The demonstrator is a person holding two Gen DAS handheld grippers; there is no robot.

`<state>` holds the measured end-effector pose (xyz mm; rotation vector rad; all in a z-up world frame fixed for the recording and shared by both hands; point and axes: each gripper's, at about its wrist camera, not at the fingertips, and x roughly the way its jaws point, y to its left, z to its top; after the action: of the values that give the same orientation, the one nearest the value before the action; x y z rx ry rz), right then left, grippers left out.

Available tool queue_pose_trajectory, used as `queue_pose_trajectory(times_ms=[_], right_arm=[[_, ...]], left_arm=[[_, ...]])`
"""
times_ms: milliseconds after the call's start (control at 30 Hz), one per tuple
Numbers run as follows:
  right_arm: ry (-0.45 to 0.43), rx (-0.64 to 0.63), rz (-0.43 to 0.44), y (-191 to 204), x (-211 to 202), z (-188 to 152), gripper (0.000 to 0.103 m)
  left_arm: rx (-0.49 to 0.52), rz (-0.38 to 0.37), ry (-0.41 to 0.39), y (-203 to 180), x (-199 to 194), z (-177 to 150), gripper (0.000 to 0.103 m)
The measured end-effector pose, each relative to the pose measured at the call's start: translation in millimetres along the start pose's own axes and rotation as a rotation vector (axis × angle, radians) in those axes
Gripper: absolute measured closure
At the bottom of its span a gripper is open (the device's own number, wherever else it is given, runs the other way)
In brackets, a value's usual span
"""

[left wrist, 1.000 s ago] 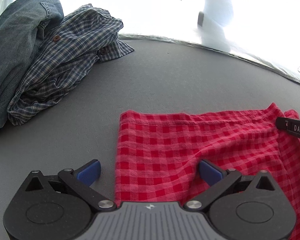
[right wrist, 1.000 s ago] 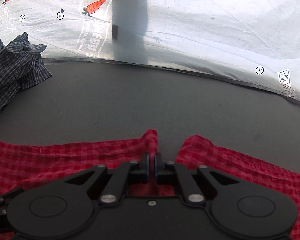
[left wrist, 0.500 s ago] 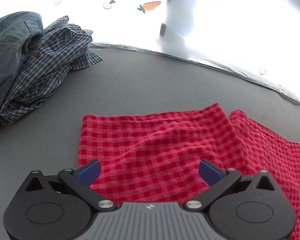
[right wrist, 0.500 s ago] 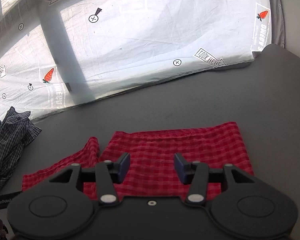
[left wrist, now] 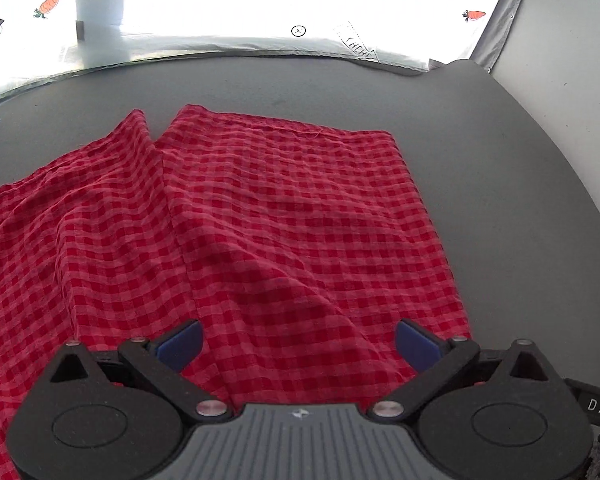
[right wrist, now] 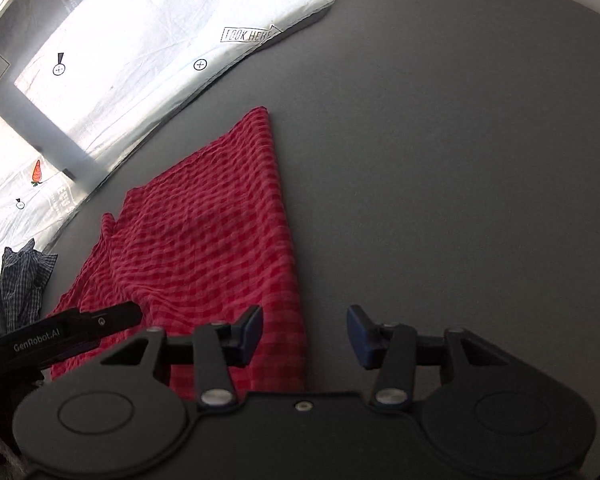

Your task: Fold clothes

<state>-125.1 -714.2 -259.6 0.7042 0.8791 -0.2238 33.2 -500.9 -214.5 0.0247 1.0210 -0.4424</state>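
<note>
Red-and-pink checked cotton cloth (left wrist: pixel 284 216) flat on grey table (left wrist: pixel 500 168), 1 flap overlapping, folding incomplete, creases remain. Left gripper (left wrist: pixel 296 342) wide, empty, above cloth; right gripper (right wrist: pixel 304 330) wide, empty, straddling cloth's right edge.

Grey table (left wrist: pixel 500 168) bears red checked cloth (left wrist: pixel 284 216).

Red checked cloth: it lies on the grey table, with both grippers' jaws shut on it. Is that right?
Not quite. Each wrist view shows its own gripper's jaws open and empty: the left gripper and the right gripper. The red checked cloth does lie on the grey table.
</note>
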Motion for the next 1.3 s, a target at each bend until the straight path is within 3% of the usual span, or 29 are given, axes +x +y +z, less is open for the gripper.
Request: queue_pose_trajectory(times_ms=[167,367,600,867,1000,1100,1133,1167,1200,1233,1300], right_arm=[[0.032,-0.009,0.073,1.8,11.8,-8.7,0.058],[0.01,0.013,0.126,2.7,25.8,19.3,0.061],[-0.045,0.069,0.024,-24.4,15.1,38.2,0.064],[-0.045,0.098,0.0,-46.8,11.2,47.3,0.064],[-0.041,0.093,-0.004,-53.5,13.8,51.3,0.064],[-0.034,0.081,-0.007,-56.3,17.0,53.6,0.064],[-0.032,0.085,-0.002,-57.6,18.5,54.4,0.064],[-0.029,0.092,0.004,-59.3,19.9,55.6,0.064],[-0.025,0.097,0.011,-60.6,21.3,57.0,0.064],[-0.023,0.101,0.016,-61.0,22.7,58.7,0.064],[-0.022,0.093,0.026,-59.1,25.0,62.2,0.065]], left_arm=[[0.018,0.034,0.024,-7.5,7.2,-1.2,0.008],[0.102,0.018,0.056,-26.6,-0.7,-11.4,0.019],[0.195,-0.049,0.107,-78.1,-6.5,-33.8,0.021],[0.334,0.009,0.126,-139.1,15.3,-48.4,0.021],[0.402,0.092,0.135,-153.1,28.3,-54.4,0.043],[0.436,0.105,0.131,-159.4,30.2,-57.4,0.052],[0.44,0.109,0.129,-160.7,31.0,-58.0,0.061],[0.432,0.112,0.131,-160.4,32.6,-58.1,0.069],[0.414,0.111,0.138,-158.4,34.4,-57.2,0.089],[0.373,0.095,0.149,-152.7,35.7,-54.3,0.097],[0.266,0.048,0.174,-136.6,37.3,-45.9,0.099]])
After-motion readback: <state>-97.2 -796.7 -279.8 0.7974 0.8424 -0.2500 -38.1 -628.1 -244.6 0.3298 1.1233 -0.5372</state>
